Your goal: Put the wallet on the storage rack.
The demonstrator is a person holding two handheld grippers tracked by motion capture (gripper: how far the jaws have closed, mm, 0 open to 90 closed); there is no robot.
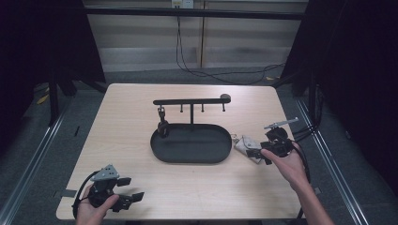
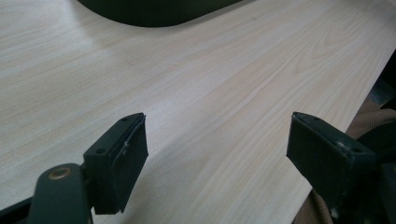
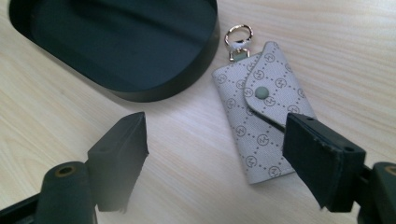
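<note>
In the right gripper view, the two black jaws of the right gripper (image 3: 215, 154) stand apart in the foreground, with nothing pressed between them. Just beyond them a pale patterned key pouch (image 3: 261, 116) lies flat on the desk (image 3: 327, 42), its lower right corner partly hidden behind the right-hand jaw; whether that jaw touches it I cannot tell. The pouch's flap is snapped shut with a round stud, and a gold ring clasp (image 3: 238, 37) sticks out from its top at about 11 o'clock, close beside the wall of the black oval tray (image 3: 187, 77).

In the high view the pouch (image 1: 245, 144) sits at 3 o'clock of the tray (image 1: 162, 152), with the right gripper (image 1: 264, 153) just beyond it, at 3 o'clock again. A black stand with a crossbar and hooks (image 1: 191, 101) rises at the tray's 12 o'clock edge. At 7 o'clock, well apart near the desk's front edge, the left gripper (image 1: 131, 188) is in the person's hand, jaws wide open over bare wood.
</note>
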